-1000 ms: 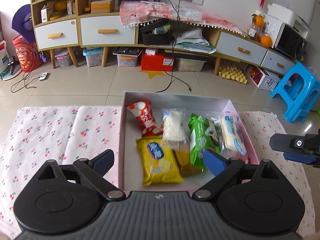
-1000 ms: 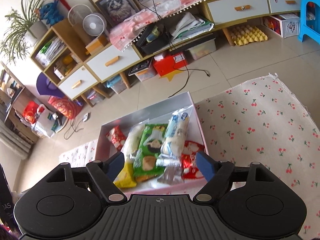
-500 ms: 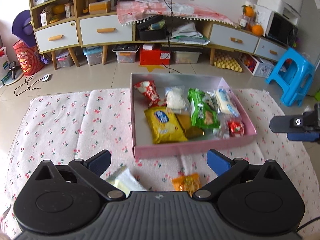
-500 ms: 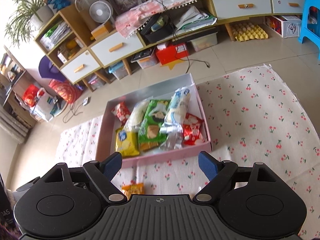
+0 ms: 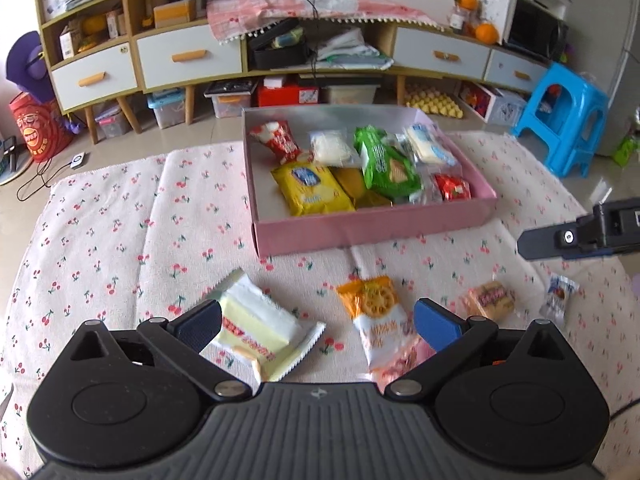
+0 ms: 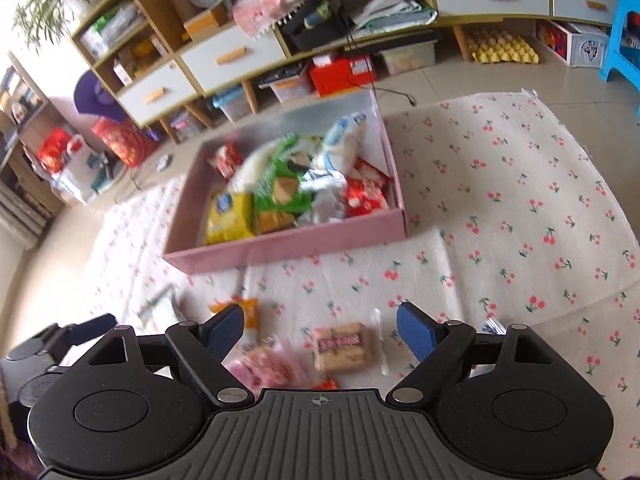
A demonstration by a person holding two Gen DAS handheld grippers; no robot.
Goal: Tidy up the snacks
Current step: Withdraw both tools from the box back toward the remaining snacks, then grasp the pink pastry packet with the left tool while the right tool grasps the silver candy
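Snacks point(image 5: 372, 312) loose before box point(image 5: 372, 228); both tools point(image 5: 316, 326) point(image 6: 320, 330) apart, empty. Centre one packet, then close.

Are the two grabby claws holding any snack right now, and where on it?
No. The left gripper and right gripper are both open with nothing between their fingers. The loose snacks, like the orange cracker packet, lie on the cherry cloth.
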